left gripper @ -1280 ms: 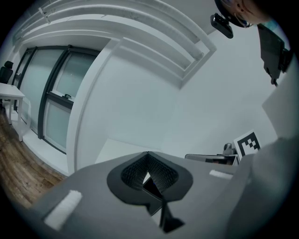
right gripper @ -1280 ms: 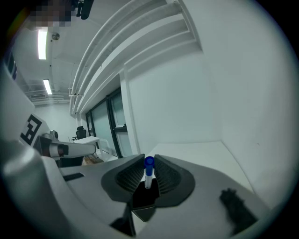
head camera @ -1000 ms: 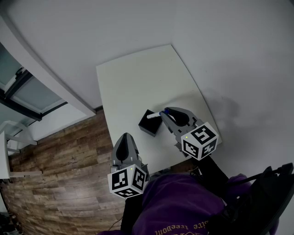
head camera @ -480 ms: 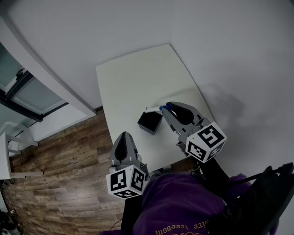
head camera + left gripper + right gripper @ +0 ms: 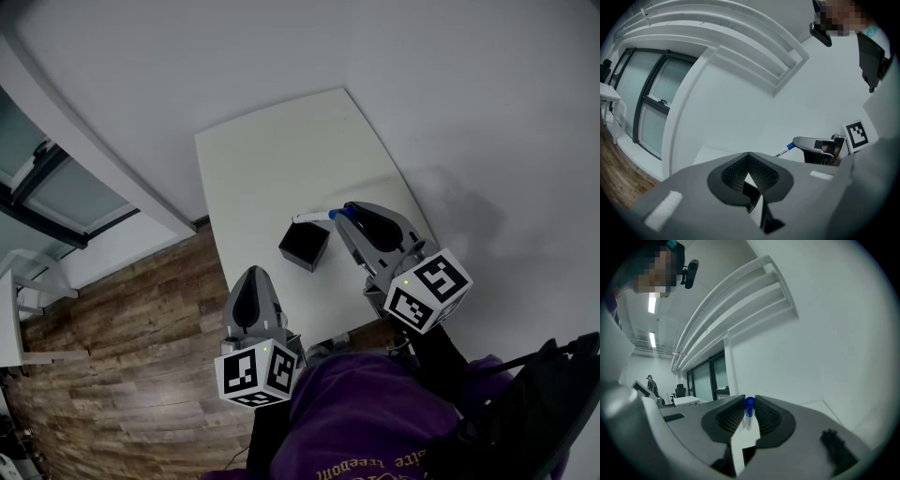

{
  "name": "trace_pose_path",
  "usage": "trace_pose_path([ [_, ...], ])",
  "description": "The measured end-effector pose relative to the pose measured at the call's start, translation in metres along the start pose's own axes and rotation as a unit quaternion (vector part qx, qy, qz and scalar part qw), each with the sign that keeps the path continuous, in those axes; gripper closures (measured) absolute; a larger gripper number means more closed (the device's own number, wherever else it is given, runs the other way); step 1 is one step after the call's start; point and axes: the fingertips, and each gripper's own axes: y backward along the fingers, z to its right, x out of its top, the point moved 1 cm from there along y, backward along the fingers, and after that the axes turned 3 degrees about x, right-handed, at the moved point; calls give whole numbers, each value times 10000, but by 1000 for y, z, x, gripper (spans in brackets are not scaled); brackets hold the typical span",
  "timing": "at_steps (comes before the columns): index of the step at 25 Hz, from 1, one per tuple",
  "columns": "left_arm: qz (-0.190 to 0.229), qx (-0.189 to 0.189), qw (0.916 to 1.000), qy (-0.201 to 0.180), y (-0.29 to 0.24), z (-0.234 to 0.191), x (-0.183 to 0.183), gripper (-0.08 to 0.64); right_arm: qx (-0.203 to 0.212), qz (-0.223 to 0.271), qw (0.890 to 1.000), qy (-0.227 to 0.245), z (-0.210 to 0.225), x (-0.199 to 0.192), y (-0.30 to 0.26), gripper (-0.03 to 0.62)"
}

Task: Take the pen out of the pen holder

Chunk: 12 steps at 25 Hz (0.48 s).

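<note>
One pen [image 5: 312,217], print unreadable, sits clamped in right tongs [image 5: 344,213]; left tongs [image 5: 253,273] together, empty.

pen holder [image 5: 304,247] on table [image 5: 272,159] | pen [image 5: 311,217] in right claw [image 5: 343,213], outside holder

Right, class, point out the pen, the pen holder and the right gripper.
pen [image 5: 314,217]: head view, white barrel.
pen holder [image 5: 294,257]: head view, near wall.
right gripper [image 5: 343,214]: head view, between fingertips.
</note>
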Motion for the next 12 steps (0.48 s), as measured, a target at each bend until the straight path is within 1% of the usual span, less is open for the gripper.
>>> trace_pose_path([
  [12,48,-40,10000,-1,1,2,1,554,-1,227,9997,61,-3,14,6,520],
])
